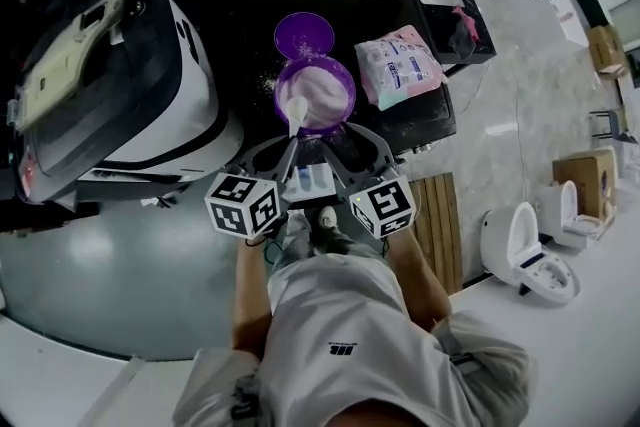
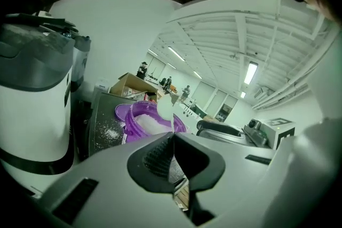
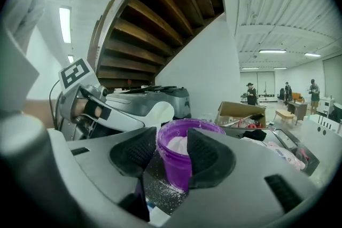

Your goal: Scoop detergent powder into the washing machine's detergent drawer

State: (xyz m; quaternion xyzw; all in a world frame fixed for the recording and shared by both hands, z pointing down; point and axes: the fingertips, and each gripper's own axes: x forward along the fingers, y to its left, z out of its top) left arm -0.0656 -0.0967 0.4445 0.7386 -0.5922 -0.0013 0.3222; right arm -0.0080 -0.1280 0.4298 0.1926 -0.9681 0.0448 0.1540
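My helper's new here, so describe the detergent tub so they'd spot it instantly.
Right of the washing machine is a dark table. On it stands a round purple tub; unlike the flat purple lid behind and the pink bag beside it, it holds white powder.

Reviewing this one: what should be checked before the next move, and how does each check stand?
1. Left gripper shut on scoop handle: ok.
2. Lid off purple tub, lying behind it: ok.
3. Scoop bowl at the tub's near rim: ok.
4. Scoop filled: cannot tell.
5. Right gripper holding the tub: not ok, jaws apart.
6. Table free of spilled powder: not ok.
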